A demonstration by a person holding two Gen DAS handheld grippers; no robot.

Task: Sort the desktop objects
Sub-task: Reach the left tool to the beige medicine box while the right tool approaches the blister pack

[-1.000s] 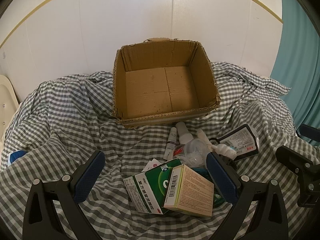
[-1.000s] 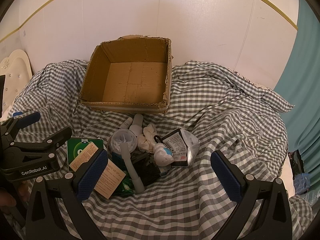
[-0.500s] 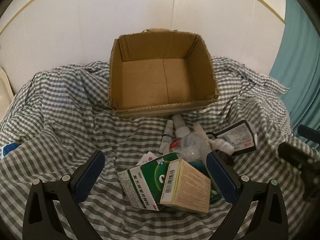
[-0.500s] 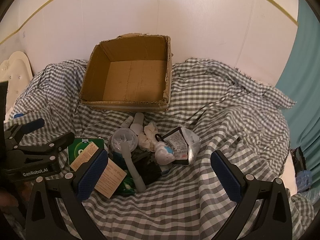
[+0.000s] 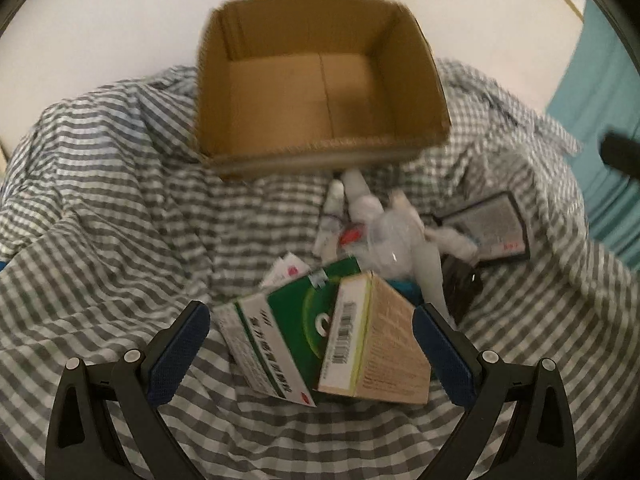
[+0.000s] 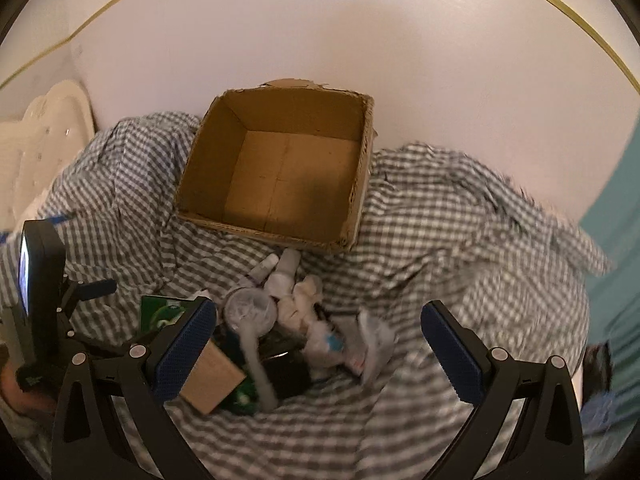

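green carton (image 5: 280, 332) under tan carton (image 5: 384, 344), lettering blurred, perhaps medicine; both tongs gape, empty.

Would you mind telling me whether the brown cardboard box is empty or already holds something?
Empty. The brown cardboard box shows only its bare floor in both wrist views; every small item lies outside it on the grey checked cloth.

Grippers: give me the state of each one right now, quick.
Left gripper: open, holding nothing.
Right gripper: open, holding nothing.
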